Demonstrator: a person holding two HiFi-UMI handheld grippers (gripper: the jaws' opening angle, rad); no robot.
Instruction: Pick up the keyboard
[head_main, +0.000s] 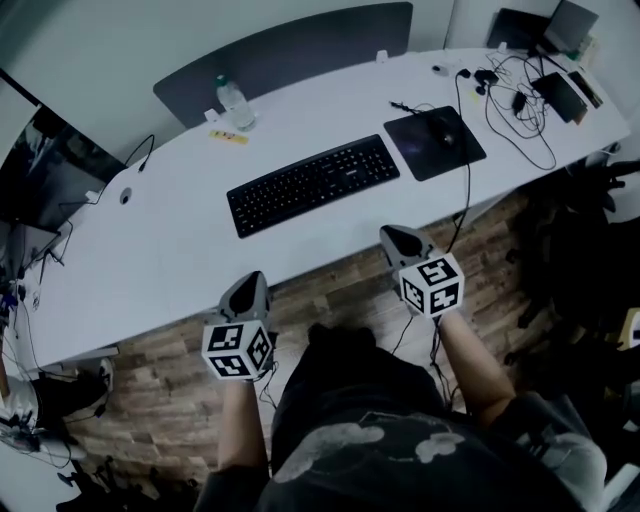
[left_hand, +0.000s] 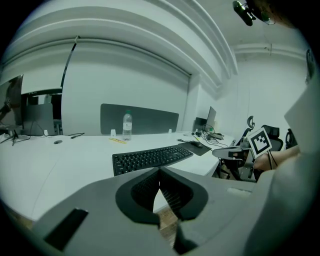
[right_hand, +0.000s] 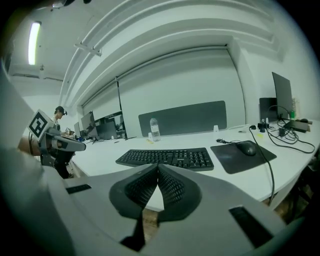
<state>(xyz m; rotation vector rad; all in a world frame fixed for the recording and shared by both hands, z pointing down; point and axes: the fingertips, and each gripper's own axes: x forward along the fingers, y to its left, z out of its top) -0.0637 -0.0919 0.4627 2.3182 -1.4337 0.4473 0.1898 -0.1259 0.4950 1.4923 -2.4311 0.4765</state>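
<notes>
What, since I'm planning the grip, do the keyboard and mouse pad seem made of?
Keyboard: likely hard black plastic, matte; rows of moulded keys, no glare.
Mouse pad: probably cloth-topped rubber, dull; thin, dark, lying flat, though the weave can't be seen.

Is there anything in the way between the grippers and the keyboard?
Nothing visible. Only bare desk lies between the keyboard and the shut left gripper and right gripper. The mouse sits to its right, the bottle behind it.
</notes>
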